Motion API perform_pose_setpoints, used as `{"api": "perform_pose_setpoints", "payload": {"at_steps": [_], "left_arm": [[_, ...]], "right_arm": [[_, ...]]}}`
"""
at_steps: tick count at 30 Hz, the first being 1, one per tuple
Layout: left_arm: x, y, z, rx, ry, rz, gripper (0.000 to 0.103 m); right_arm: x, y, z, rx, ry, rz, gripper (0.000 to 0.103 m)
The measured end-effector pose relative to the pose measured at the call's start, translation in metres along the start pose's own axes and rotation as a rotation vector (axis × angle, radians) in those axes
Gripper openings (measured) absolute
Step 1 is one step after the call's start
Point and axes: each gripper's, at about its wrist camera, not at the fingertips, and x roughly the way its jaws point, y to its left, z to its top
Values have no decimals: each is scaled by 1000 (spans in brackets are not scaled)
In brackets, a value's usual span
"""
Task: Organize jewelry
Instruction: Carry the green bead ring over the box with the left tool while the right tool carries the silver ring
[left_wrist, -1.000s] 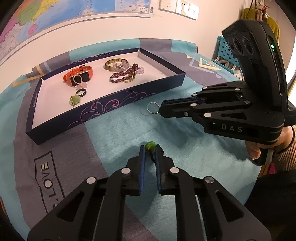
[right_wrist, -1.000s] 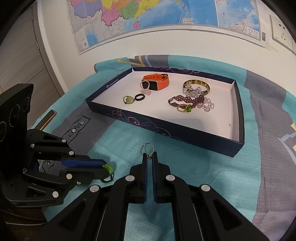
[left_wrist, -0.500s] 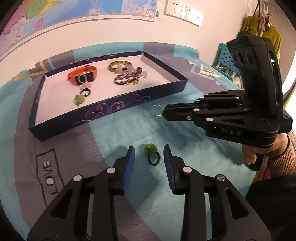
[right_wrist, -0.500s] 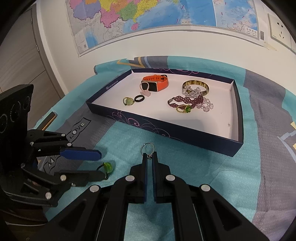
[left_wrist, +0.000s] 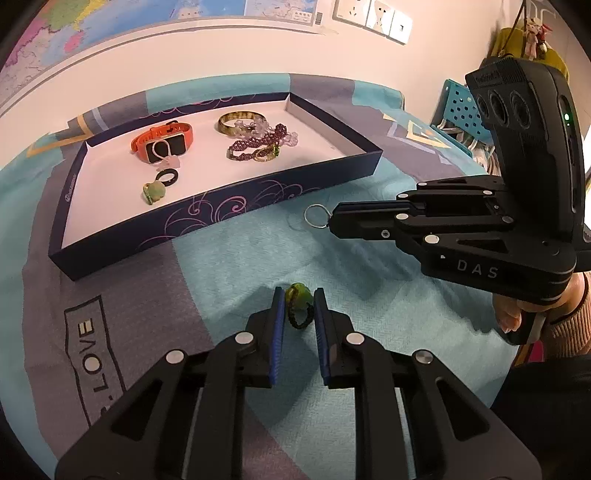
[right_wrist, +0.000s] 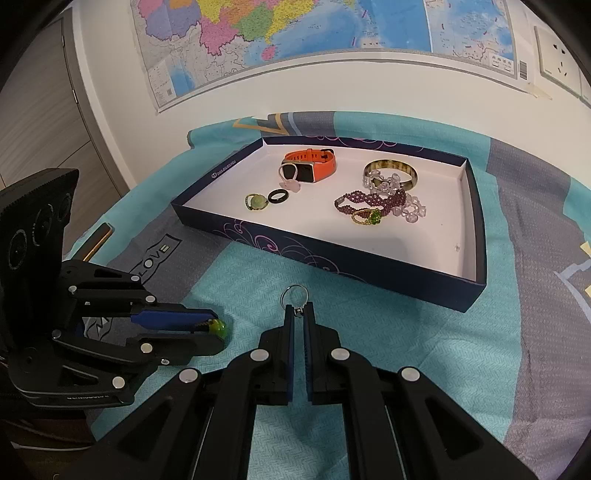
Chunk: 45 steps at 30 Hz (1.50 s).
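- One green-stone ring (left_wrist: 297, 300) on a black beaded band lay on the teal cloth (left_wrist: 229, 258), short of the tray, between the fingers of my left gripper (left_wrist: 298, 295).
- My left fingers (left_wrist: 277, 314) stood partly open, one to each side of that ring; I cannot tell whether either blue pad touched it.
- One thin silver ring (right_wrist: 294, 296) stuck out from the tips of my right gripper (right_wrist: 298, 309), whose fingers were pinched nearly together on it, just above the cloth.
- One dark blue tray (right_wrist: 373, 271) sat further back on the surface, holding one orange watch (right_wrist: 310, 166), one bangle (right_wrist: 391, 171), one purple beaded bracelet (right_wrist: 373, 201), one black ring (right_wrist: 277, 195), and two other green-stone rings (right_wrist: 256, 202).
- I cannot count the clear beads beside the bracelet.
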Motion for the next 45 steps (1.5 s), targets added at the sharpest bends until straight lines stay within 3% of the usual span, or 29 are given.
{"api": "perform_pose_setpoints", "payload": {"at_steps": [31,45], "left_arm": [[-41,33,26,-75,-136,103,16],[-42,41,39,-86,-164,129,16]], "right_arm": [[-12,1,22,-14,-63,-1,3],[-12,0,34,-27,-84,-4,3]]}}
